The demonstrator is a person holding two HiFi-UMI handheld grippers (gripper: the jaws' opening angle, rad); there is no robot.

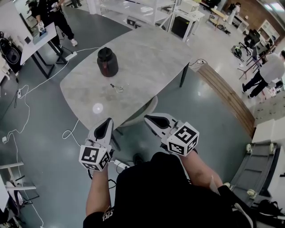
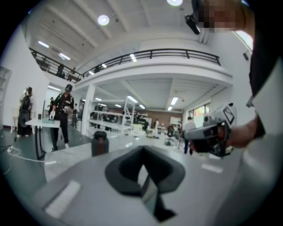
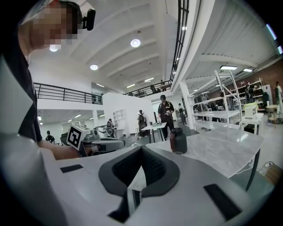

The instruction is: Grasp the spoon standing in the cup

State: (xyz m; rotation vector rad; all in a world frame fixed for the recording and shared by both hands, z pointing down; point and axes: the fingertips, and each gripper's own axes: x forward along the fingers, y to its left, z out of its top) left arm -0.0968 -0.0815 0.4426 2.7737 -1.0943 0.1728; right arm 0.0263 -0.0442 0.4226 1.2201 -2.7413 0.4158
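Note:
A small clear cup point(image 1: 117, 88) with a thin spoon in it stands near the middle of the grey marble table point(image 1: 147, 62); it is too small to make out in detail. A black jar point(image 1: 107, 61) stands behind it. Both grippers hang short of the table's near edge, well away from the cup. My left gripper point(image 1: 108, 122) is shut with nothing in it, and so is my right gripper point(image 1: 148, 118). In the left gripper view the shut jaws point(image 2: 143, 156) point toward the jar point(image 2: 100, 143). The right gripper view shows its tips point(image 3: 141, 152) together, with the jar point(image 3: 178, 140) ahead on the right.
A chair point(image 1: 141, 114) is tucked under the table's near edge between the grippers. White cables point(image 1: 26, 107) run over the floor at the left. A person stands by a white table point(image 1: 38, 42) at the far left. Shelving point(image 1: 147, 11) stands behind.

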